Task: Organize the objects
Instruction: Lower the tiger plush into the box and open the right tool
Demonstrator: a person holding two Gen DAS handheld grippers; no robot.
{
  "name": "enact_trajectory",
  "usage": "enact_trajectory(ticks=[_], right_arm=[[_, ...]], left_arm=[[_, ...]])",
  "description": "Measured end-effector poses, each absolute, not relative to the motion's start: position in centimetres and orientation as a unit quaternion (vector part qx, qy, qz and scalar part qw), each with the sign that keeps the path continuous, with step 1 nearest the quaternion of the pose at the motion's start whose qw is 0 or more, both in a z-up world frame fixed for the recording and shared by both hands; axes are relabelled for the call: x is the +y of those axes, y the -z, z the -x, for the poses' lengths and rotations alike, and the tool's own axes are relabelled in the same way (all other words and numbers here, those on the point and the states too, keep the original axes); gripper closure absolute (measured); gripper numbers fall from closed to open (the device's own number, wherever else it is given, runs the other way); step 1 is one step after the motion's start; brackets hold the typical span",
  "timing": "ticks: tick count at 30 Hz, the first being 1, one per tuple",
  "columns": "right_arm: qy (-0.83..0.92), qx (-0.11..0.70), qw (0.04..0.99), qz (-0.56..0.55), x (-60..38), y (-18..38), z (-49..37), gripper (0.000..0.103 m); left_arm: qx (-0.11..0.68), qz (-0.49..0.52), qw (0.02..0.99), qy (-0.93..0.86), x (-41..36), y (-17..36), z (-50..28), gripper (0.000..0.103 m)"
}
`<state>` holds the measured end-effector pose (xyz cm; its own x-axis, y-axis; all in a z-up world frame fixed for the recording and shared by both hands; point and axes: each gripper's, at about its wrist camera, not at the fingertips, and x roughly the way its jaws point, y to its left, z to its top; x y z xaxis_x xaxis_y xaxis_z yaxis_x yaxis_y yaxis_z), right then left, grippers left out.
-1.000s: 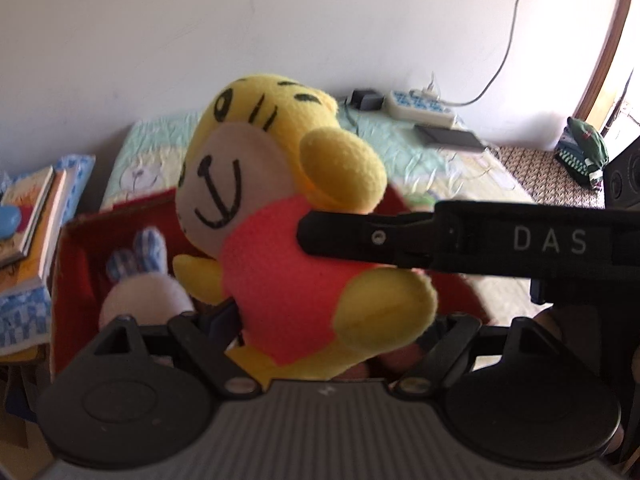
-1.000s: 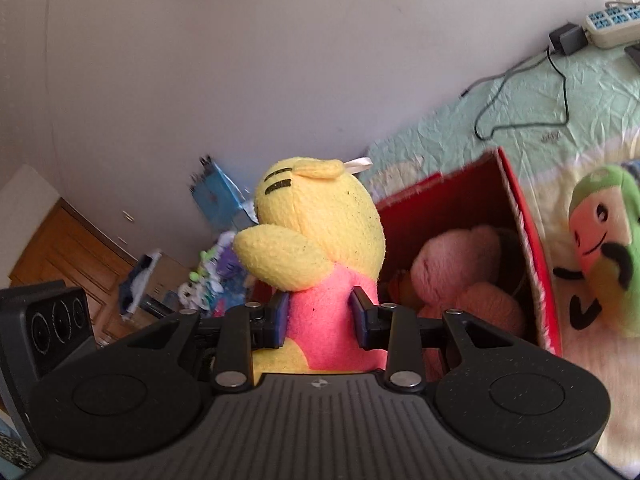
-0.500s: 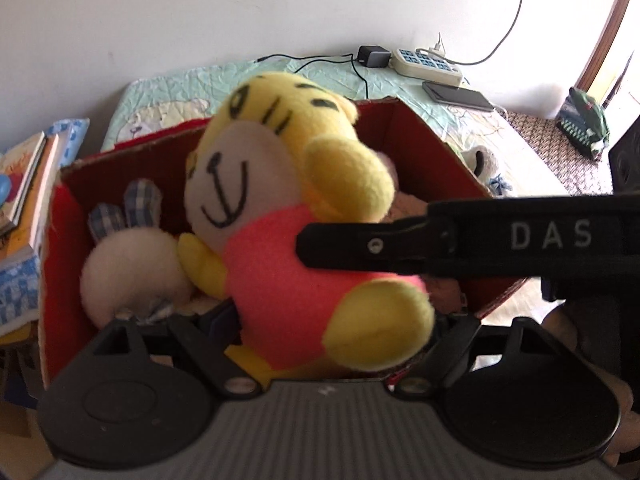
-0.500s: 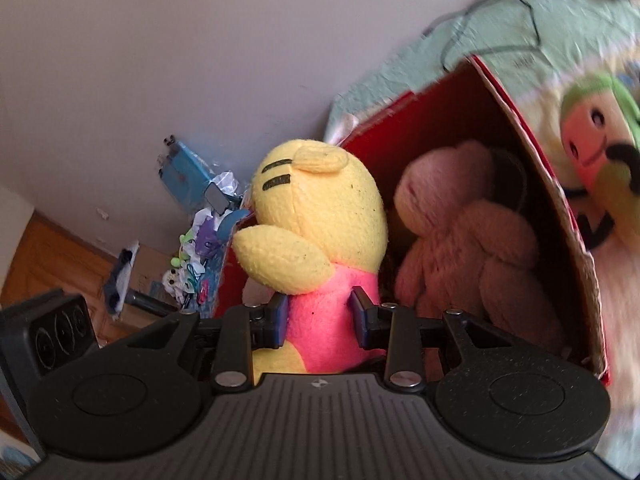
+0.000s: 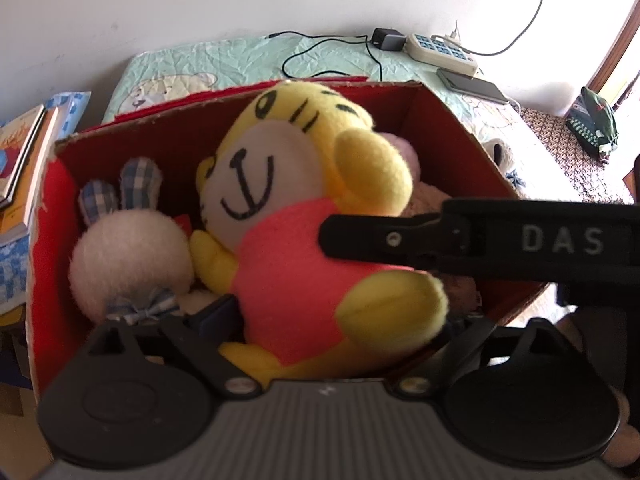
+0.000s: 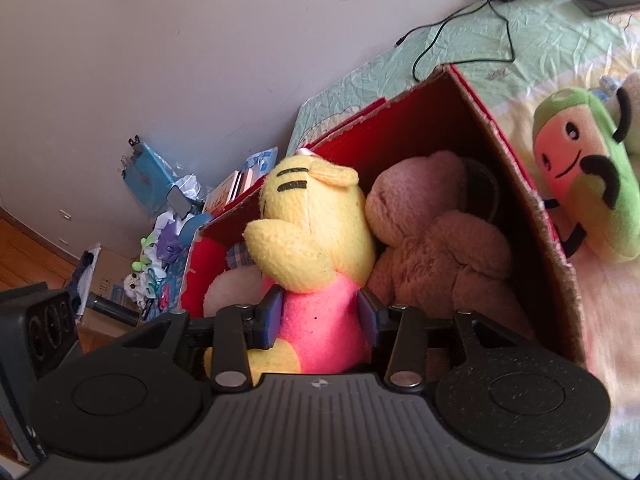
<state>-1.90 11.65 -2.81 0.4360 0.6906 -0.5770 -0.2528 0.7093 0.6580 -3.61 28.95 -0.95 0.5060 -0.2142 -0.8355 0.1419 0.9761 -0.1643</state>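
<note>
One red cardboard box (image 6: 520,184) holds three plush toys: a yellow tiger plush (image 5: 296,208) in the middle, one white bunny plush (image 5: 128,256) at its side and one pink bear plush (image 6: 436,240) against its other side. A fourth, green plush (image 6: 588,184) lies just outside the box wall. The right gripper (image 6: 320,316) is opening with the tiger's pink body between its pads, barely touching, and the left gripper (image 5: 340,320) is opening wide beneath the tiger.
</note>
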Motion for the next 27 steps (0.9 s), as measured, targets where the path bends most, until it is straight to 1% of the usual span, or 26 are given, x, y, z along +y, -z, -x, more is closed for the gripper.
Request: enact_trajectory(ticks=[4, 7, 13, 20, 23, 25, 26, 27], right_arm=[[-0.276, 0.426, 0.836, -0.209, 12.0, 1.9, 2.3, 0.058], [-0.266, 0.418, 0.844, -0.203, 11.8, 1.7, 2.4, 0.058], [-0.252, 0.433, 0.841, -0.205, 11.4, 2.7, 1.9, 0.059], [-0.252, 0.428, 0.843, -0.207, 11.1, 2.1, 2.5, 0.059], [-0.252, 0.427, 0.844, -0.205, 10.8, 1.9, 2.6, 0.061], [-0.24, 0.421, 0.856, -0.182, 11.0, 1.6, 2.9, 0.059], [-0.234, 0.418, 0.862, -0.166, 11.1, 1.6, 3.0, 0.063], [-0.234, 0.418, 0.862, -0.165, 11.0, 1.7, 3.0, 0.065]], left_arm=[[0.5, 0.05, 0.858, 0.103, 28.9, 1.2, 3.0, 0.005], [0.504, 0.041, 0.857, 0.095, 28.4, 1.1, 2.9, 0.003], [0.519, 0.03, 0.851, 0.072, 27.9, 0.9, 2.7, 0.001], [0.514, 0.027, 0.855, 0.059, 27.7, -0.1, 3.4, 0.001], [0.506, 0.03, 0.86, 0.065, 27.6, -1.0, 4.0, 0.001], [0.496, 0.028, 0.865, 0.068, 27.5, -1.9, 4.4, 0.001], [0.49, 0.026, 0.869, 0.068, 27.4, -2.3, 4.7, 0.001], [0.486, 0.025, 0.871, 0.067, 27.5, -2.6, 4.9, 0.001]])
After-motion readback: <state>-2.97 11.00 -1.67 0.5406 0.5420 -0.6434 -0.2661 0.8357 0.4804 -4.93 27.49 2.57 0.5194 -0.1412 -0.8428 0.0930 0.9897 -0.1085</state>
